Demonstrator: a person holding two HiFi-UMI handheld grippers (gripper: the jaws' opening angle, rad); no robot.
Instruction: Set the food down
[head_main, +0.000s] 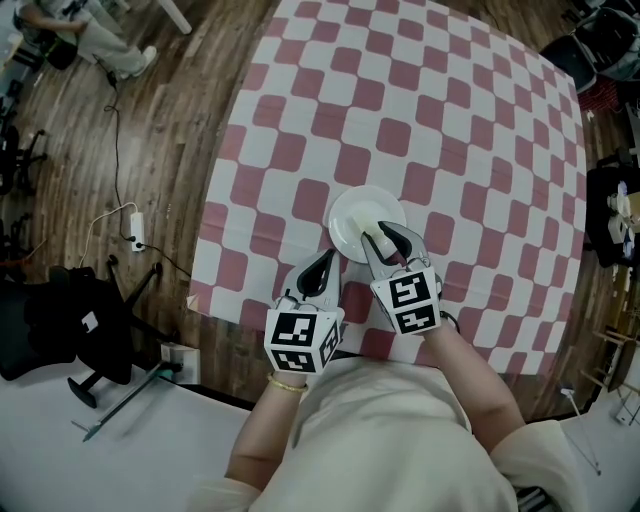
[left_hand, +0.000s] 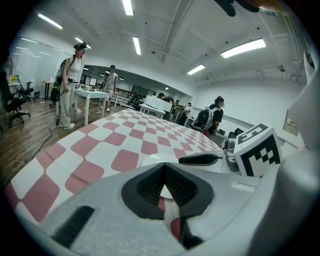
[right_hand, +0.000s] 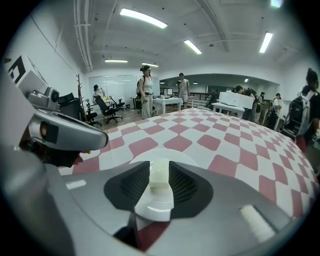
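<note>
A small white plate (head_main: 352, 212) sits on the red-and-white checked tablecloth (head_main: 420, 100) near its front edge. My right gripper (head_main: 384, 238) reaches over the plate, shut on a pale cream block of food (head_main: 379, 233). In the right gripper view the food block (right_hand: 159, 176) fills the gap between the pads, just above the plate (right_hand: 159, 206). My left gripper (head_main: 324, 268) rests left of the plate near the table's front edge, its jaws together and empty. The left gripper view shows those closed tips (left_hand: 161, 169) with the plate (left_hand: 150, 160) and the right gripper's finger (left_hand: 201, 159) beyond.
The table's front edge (head_main: 290, 330) is close below both grippers. Wooden floor with a power strip (head_main: 137, 230) and cable lies at left, and a black chair (head_main: 85, 330) at lower left. Several people stand at desks farther off in the room.
</note>
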